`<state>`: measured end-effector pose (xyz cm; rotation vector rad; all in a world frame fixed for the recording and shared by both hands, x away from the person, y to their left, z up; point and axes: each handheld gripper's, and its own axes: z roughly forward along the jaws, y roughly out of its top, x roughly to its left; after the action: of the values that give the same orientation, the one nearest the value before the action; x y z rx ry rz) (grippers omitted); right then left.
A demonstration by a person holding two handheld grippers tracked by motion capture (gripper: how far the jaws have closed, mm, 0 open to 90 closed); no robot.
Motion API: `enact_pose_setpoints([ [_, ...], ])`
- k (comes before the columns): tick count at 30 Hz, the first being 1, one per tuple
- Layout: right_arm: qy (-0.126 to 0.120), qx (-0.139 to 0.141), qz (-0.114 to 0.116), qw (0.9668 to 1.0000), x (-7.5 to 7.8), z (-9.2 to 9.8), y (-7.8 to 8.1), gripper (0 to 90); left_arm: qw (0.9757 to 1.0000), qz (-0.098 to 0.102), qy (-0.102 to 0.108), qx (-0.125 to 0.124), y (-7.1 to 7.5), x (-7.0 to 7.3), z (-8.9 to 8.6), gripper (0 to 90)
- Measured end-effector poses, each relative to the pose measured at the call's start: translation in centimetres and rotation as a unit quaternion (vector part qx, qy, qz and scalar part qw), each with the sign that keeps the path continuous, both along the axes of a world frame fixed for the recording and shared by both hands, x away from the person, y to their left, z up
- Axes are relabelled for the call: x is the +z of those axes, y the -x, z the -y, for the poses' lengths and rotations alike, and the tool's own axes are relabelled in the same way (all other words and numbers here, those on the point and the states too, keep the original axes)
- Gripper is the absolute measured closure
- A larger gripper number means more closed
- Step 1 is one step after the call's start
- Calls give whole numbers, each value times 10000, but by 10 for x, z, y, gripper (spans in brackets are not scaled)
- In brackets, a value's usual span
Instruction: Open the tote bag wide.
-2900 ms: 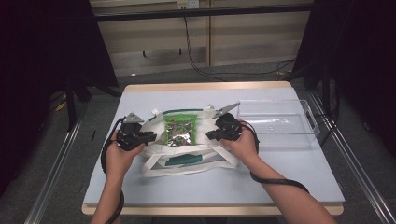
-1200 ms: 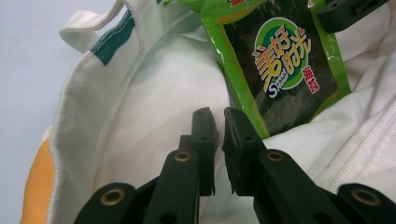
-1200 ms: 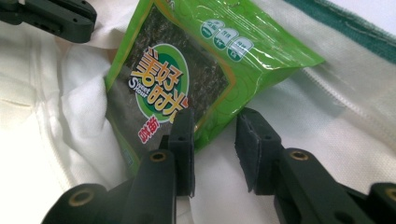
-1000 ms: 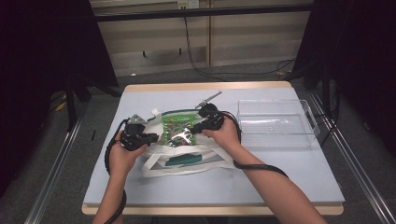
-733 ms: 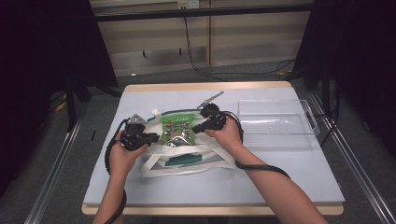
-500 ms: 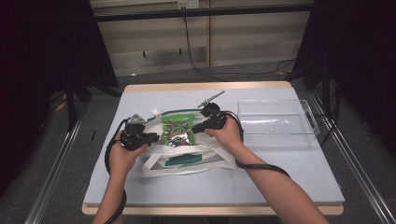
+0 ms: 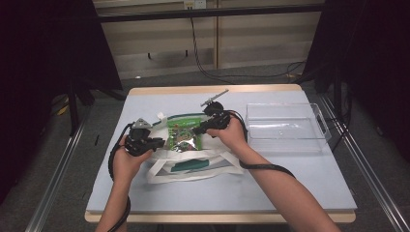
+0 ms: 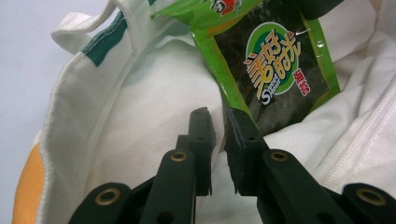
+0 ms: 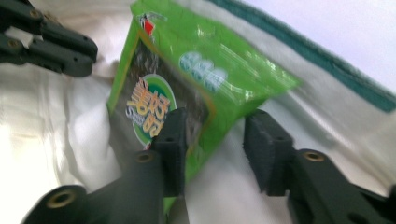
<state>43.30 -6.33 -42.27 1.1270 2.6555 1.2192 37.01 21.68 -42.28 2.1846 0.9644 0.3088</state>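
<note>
A white cloth bag (image 7: pixel 193 166) with green trim lies on the table, its mouth held up. A green snack packet (image 7: pixel 181 135) stands inside the mouth. My left gripper (image 7: pixel 162 142) is at the bag's left rim. In the left gripper view its jaws (image 8: pixel 219 135) are pinched together on the white fabric (image 8: pixel 140 107), just below the packet (image 8: pixel 275 70). My right gripper (image 7: pixel 198 130) reaches into the mouth from the right. Its jaws (image 9: pixel 215 140) have just been opening and stand apart, astride the packet's (image 9: pixel 210 70) lower corner without pressing on it.
A clear plastic tray (image 7: pixel 285 145) stands empty at the right of the blue table top (image 7: pixel 290 183). The bag's white handles (image 7: pixel 159 174) lie spread toward the front. Cables trail from both grippers along the forearms.
Since the earliest frame my right gripper has moved left from the bag's right rim to over its mouth. Over the last second both hands have stayed nearly still.
</note>
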Motion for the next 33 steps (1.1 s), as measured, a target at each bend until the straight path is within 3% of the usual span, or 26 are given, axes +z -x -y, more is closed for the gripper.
enact_pose_setpoints([
  [4,32,-8,6,10000,0,-4,-5,564,10000,-5,-37,-48,0,0,0,809],
  [7,40,40,35,10000,1,-6,-6,632,10000,-22,4,-57,0,0,0,808],
  [9,-14,-36,-156,9999,3,-5,-6,712,10000,-40,-12,-58,0,0,0,808],
  [11,-115,5,-175,9998,5,-3,-5,783,10000,-48,12,-70,0,0,0,806],
  [21,-108,300,68,9995,22,5,13,812,9999,5,94,-95,2,2,0,785],
  [23,-154,303,107,9994,24,9,18,813,9999,17,61,-86,3,3,0,799],
  [28,-213,409,234,9987,28,17,33,812,9997,48,236,63,2,5,4,870],
  [31,-241,456,300,9982,29,20,39,808,9998,90,191,-3,0,5,5,891],
  [33,-216,479,311,9981,30,22,41,807,9994,75,352,23,-1,4,8,896],
])
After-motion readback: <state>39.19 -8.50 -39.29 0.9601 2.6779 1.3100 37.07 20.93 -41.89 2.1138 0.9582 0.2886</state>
